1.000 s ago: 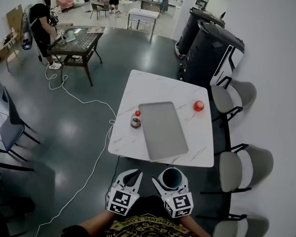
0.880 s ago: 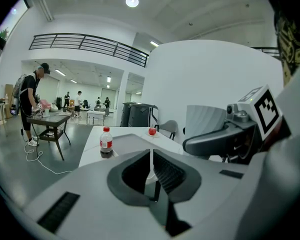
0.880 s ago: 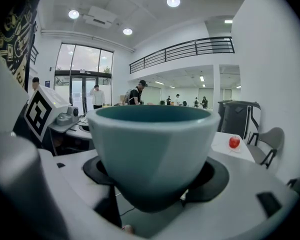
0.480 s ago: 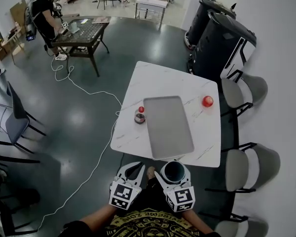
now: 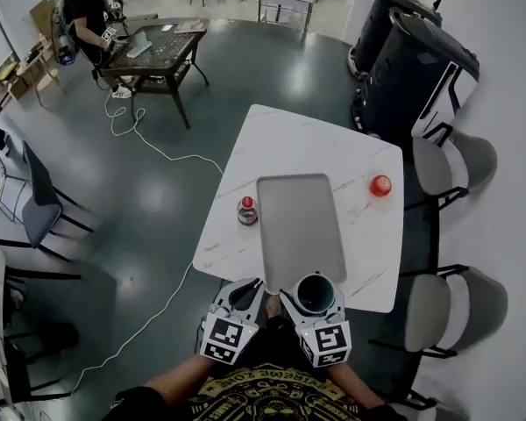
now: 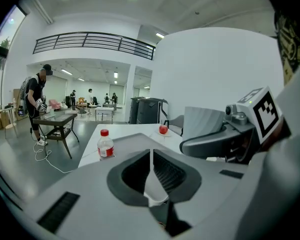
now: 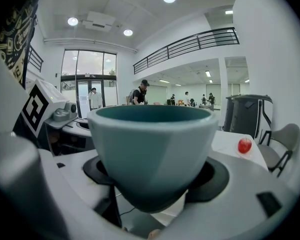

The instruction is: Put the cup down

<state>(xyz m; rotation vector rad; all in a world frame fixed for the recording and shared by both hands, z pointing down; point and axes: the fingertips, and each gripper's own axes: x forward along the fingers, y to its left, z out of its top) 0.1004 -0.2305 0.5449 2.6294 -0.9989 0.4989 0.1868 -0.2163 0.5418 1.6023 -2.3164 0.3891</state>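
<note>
R gripper (image 5: 313,291) pinches cup (image 5: 316,295) upright over table (image 5: 285,139) edge; L gripper (image 5: 249,286) jaws pressed together.

Teal cup (image 7: 155,149). Grey tray (image 5: 300,226) on a white, grey-veined table (image 5: 289,134). Far right, red apple (image 5: 381,185); left, red-capped bottle (image 5: 247,209). Left gripper (image 5: 250,289) and right gripper (image 5: 314,298) carry black-and-white square markers.

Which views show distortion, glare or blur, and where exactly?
Head view: sharp, soft lamp reflections on the glossy floor. Left gripper view: strong fisheye, railing bends, corners black. Right gripper view: same fisheye; the close cup looks swollen, slightly soft.
</note>
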